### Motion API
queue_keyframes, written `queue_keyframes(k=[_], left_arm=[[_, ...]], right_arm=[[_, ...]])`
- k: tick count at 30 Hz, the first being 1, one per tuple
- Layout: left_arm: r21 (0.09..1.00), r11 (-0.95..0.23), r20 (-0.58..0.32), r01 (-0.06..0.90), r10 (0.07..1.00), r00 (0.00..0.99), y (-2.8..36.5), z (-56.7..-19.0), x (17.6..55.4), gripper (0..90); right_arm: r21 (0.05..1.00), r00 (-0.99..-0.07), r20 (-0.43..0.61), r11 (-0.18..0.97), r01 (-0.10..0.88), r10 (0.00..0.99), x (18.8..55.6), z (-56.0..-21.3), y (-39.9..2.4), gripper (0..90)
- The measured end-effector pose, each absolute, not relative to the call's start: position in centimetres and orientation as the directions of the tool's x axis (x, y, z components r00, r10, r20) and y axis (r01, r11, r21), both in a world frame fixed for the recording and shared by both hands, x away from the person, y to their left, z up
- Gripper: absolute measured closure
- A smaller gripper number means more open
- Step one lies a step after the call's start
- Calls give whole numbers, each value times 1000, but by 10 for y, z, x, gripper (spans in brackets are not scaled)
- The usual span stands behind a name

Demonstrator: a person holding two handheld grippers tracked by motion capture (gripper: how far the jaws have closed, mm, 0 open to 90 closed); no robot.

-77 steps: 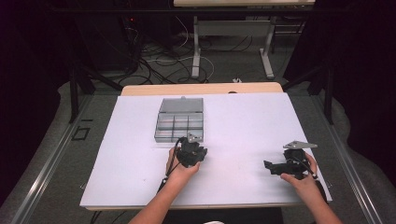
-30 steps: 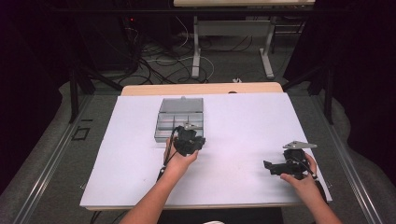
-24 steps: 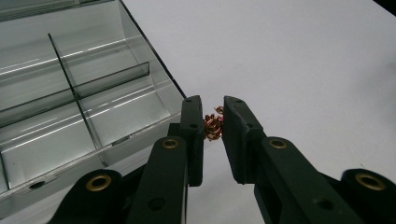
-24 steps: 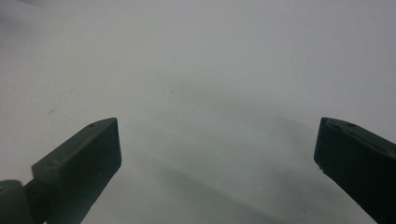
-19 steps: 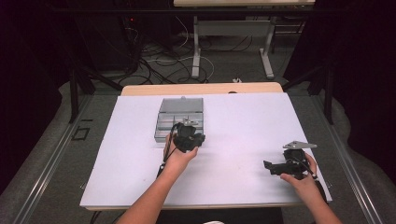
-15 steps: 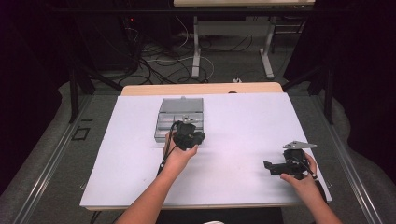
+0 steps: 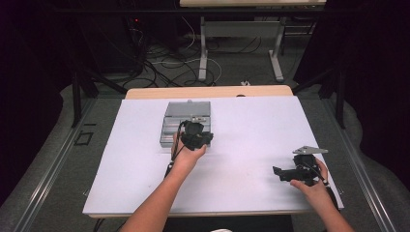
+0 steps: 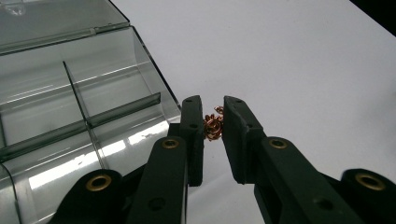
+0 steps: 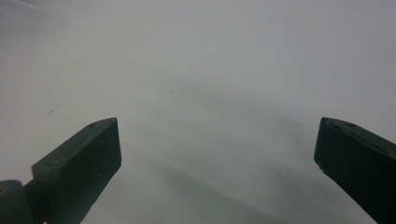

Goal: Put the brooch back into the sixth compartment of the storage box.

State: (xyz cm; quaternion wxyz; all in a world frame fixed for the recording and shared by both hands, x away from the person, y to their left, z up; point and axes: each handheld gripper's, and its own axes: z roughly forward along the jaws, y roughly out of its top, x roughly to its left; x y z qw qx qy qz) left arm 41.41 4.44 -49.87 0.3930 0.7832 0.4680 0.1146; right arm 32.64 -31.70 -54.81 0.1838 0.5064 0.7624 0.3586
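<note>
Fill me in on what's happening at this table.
A person works at a white table with a gripper in each hand. The left gripper is shut on a small copper-coloured part, pinched between its jaws just beside the near corner of an open clear compartment box; the compartments in view look empty. The right gripper rests off to the side near the table's right edge, its jaws wide open over bare table with nothing between them.
</note>
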Motion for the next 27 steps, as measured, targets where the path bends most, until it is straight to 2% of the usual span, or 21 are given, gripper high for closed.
queue_keyframes(k=[27], left_arm=[[702, -180, -215, 689, 869, 445, 55, -507, 437, 789]], right_arm=[[731, -420, 83, 231, 642, 904, 327, -548, -318, 4]])
